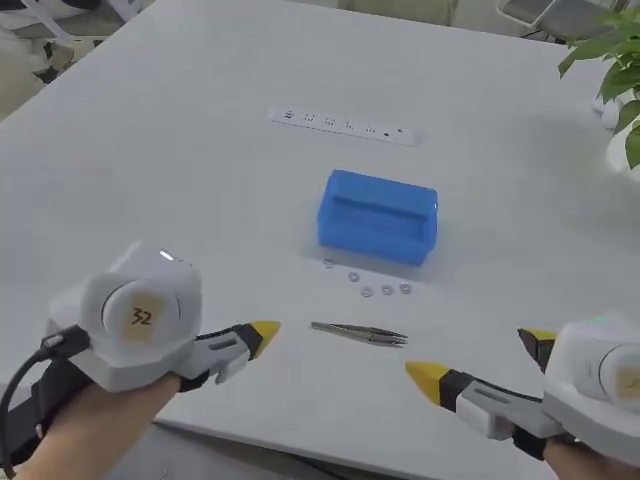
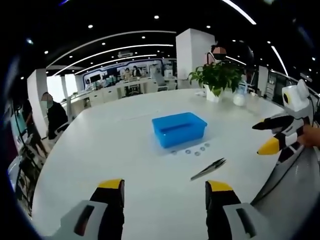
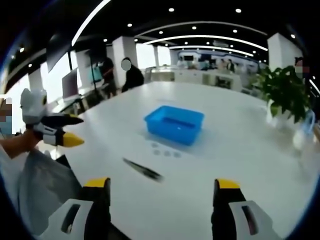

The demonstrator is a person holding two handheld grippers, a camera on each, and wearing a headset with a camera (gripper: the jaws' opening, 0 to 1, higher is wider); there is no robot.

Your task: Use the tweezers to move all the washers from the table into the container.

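Left claw (image 2: 165,186) and right claw (image 3: 162,184) hang open (tweezers (image 1: 358,333) lie between them), washers (image 1: 368,284) just beyond.

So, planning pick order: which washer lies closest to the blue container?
The leftmost washer in the head view, almost at the blue container's front-left corner; the others sit farther out.

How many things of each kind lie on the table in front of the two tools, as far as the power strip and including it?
Washers: 5
Tweezers: 1
Blue container: 1
Power strip: 1
Total: 8
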